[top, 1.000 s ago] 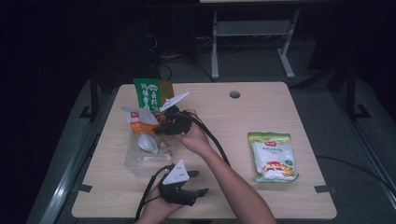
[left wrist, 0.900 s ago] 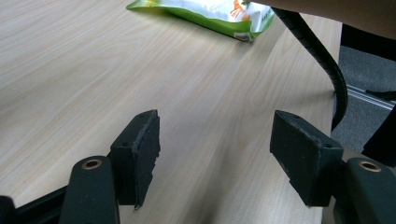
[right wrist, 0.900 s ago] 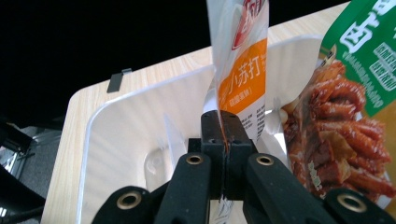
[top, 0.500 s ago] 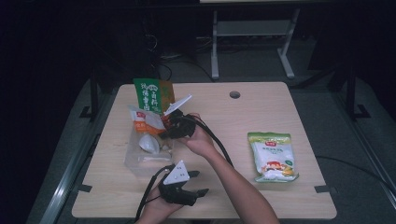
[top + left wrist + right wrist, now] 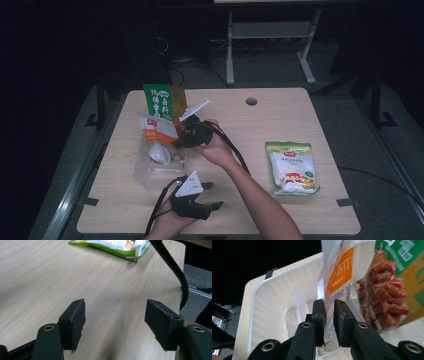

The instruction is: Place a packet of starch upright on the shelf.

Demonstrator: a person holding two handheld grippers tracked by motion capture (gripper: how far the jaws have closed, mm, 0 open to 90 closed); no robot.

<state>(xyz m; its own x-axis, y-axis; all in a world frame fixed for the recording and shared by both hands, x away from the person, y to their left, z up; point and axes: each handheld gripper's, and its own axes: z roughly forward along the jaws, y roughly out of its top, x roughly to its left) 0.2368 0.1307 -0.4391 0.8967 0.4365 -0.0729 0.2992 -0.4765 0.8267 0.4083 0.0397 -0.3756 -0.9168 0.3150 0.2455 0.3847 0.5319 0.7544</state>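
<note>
My right gripper [image 5: 329,322] is at the clear plastic tray [image 5: 269,282], which serves as the reference point here. Its jaws have just been opening. In the right gripper view they stand a narrow gap apart, with the lower edge of the orange-and-white packet [image 5: 338,275] between them. The left pad is against the packet; the right pad shows a thin gap, so I read the grip as released, with the packet still standing between the pads.

The packet is a flat pouch, white with a broad orange panel carrying white characters and a block of small print below. It stands upright, its bottom edge inside the tray near the tray's far wall. In the high view the same packet [image 5: 156,127] leans at the far end of the tray [image 5: 145,175], with my right gripper [image 5: 192,136] just beside it.

Directly behind the packet, beyond the tray's far end, stands a green-and-orange bag [image 5: 397,277] printed with a picture of reddish-brown food; it touches or nearly touches the packet. A white object [image 5: 160,152] lies inside the tray.

My left gripper [image 5: 115,322] is on the near side of the tray, low over the bare table [image 5: 37,277], jaws wide apart, gripping nothing. A green-and-white bag [image 5: 291,167] lies flat well to the right of the tray.
</note>
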